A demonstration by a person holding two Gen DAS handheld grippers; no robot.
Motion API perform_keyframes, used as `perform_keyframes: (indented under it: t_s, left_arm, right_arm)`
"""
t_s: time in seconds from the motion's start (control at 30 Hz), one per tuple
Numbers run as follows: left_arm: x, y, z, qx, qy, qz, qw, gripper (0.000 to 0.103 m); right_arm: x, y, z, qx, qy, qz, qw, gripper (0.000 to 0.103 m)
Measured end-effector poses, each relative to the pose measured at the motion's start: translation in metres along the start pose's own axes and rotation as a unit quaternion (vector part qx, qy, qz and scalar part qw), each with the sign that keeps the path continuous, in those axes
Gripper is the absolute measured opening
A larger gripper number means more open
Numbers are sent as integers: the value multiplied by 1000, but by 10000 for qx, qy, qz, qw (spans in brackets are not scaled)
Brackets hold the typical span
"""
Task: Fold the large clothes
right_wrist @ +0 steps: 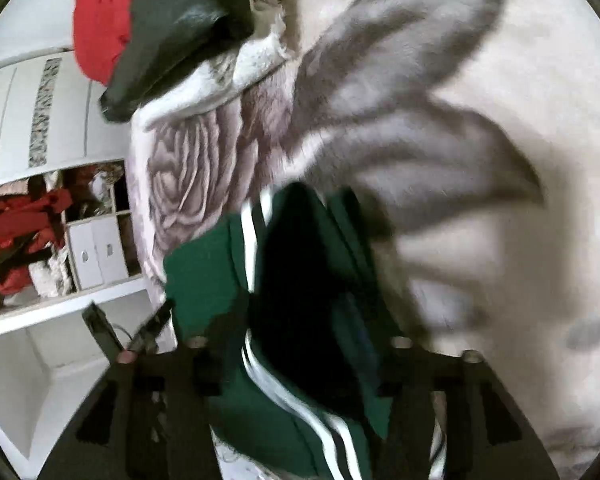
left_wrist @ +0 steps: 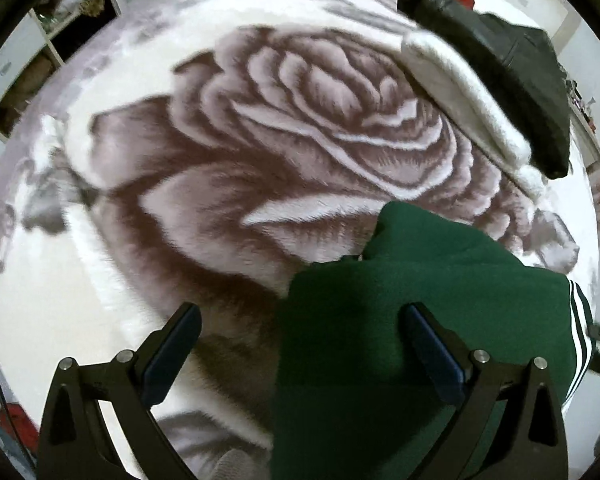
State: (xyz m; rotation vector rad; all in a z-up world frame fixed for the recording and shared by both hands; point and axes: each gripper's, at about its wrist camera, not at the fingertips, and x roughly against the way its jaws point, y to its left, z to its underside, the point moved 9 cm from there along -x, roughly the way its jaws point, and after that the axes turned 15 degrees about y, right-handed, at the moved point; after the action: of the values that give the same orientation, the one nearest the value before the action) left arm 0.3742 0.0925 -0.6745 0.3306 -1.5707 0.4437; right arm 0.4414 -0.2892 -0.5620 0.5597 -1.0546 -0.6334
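We see left claw (left_wrist: 300, 344) spread wide, pads clear of green garment (left_wrist: 400, 320) lying between them on rose blanket (left_wrist: 220, 160). Right claw (right_wrist: 296, 364) blurred; garment w/ white stripes (right_wrist: 256, 220) bunched between its fingers, grip can't tell. Black jacket (left_wrist: 512, 80) & red cloth (right_wrist: 96, 20) far side.

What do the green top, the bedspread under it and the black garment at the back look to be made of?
Green top: soft matte knit, probably fleece; no shine, white sleeve stripes.
Bedspread: plush pile fabric; fuzzy nap over a printed rose.
Black garment: looks like leather or faux leather; smooth, with glossy highlights, though blur leaves it open.
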Motion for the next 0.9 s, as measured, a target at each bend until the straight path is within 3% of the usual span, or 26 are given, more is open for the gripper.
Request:
perform_keyframes:
  t_s: [0.07,0.2,0.33,0.37,0.4,0.53,0.67,0.83,0.9]
  left_arm:
    - [14,9,10,22,-171,-153,9997,103]
    - [23,29,41,202,-221,-444,9986,103]
    - [9,39,68,204,-28,-685,9974,103]
    - [4,39,73,185,13,-735,9971,103]
    - [4,40,77,202,-15,-746,9970,103]
    - [8,40,81,227,-39,-731,9971,103]
    - [16,40,86,241,-35,-581,9980,103]
    - [11,48,94,329,99,-532,9980,103]
    - [12,52,96,427,172,-307,9985,103]
  right_arm:
    - [-7,-13,32,-55,283,-85,9995,60]
    - [-43,-42,86,-278,970,169,9947,61]
    - [-53,-42,99,-172,653,302,9973,60]
    - [-54,-41,99,-129,525,441,9976,39]
    - [-56,-36,100,-36,422,621,9972,3]
    - [-40,-17,116,56,-45,1291,9916,3]
    - [1,-22,134,-384,-428,1202,9911,2]
    - [-48,-62,127,-694,116,1299,9890,2]
    - [-58,-62,119,-614,300,1309,9890,3]
